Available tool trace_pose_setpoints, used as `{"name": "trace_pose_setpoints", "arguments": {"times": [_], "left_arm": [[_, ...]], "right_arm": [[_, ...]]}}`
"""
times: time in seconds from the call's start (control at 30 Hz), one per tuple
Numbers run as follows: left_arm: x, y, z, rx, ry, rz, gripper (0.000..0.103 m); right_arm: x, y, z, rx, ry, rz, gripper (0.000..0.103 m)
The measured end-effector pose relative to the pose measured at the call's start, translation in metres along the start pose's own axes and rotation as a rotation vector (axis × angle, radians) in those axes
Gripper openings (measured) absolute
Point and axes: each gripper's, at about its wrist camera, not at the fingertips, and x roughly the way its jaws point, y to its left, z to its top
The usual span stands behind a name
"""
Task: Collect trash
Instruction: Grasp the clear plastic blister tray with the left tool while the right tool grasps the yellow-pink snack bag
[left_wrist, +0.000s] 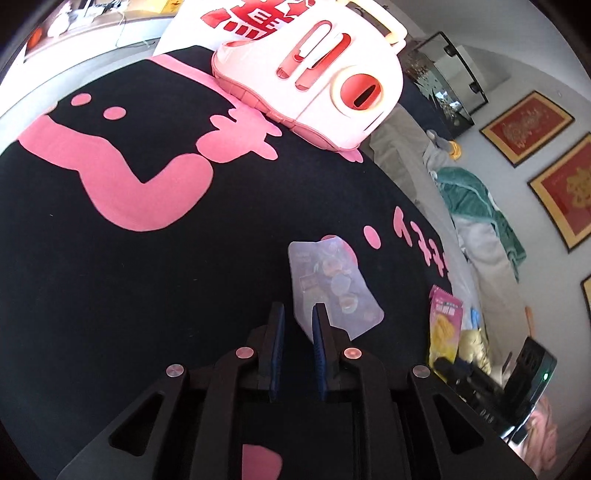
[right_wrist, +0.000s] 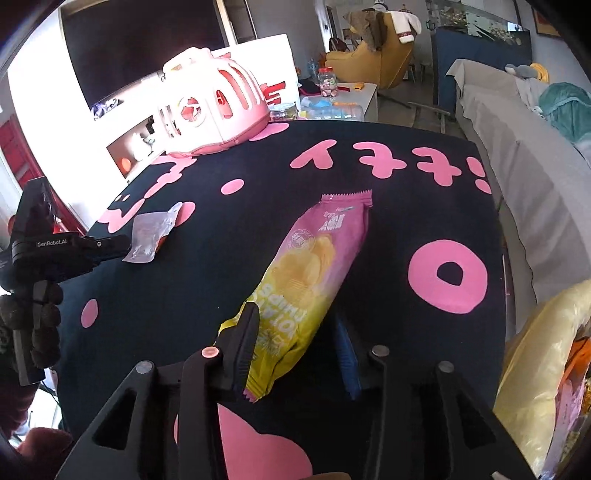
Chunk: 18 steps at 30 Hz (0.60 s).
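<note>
Left claw (left_wrist: 298, 317) released, narrow gap, right finger over the near corner of a clear plastic wrapper (left_wrist: 332, 286), right claw (right_wrist: 295, 332) released astride the near end of a pink-and-yellow chip bag (right_wrist: 314, 273), both lying flat on the black-and-pink desk (left_wrist: 166, 258), pink slotted basket (left_wrist: 325, 74) at the far edge.

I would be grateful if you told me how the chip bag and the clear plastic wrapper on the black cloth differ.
The chip bag is opaque, purple and yellow, and puffed; the clear wrapper is see-through and lies flat. The chip bag's near end sits between the right gripper's open jaws; the wrapper lies just ahead of the left gripper, whose jaws hold nothing. The bag looks longer than the wrapper. Both rest on the black cloth with pink shapes.
</note>
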Motion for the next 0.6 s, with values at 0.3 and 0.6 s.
{"name": "trace_pose_setpoints", "arguments": {"times": [0.3,0.6], "left_arm": [[0.034,-0.024,0.022,0.010,-0.010,-0.010,0.017],[0.054,-0.051,0.028,0.070,0.074,-0.035,0.005]], "right_arm": [[0.000,-0.005,0.000,0.080,-0.024,0.049,0.051],[-0.012,-0.017,0.007,0.162,-0.058,0.032,0.048]]}}
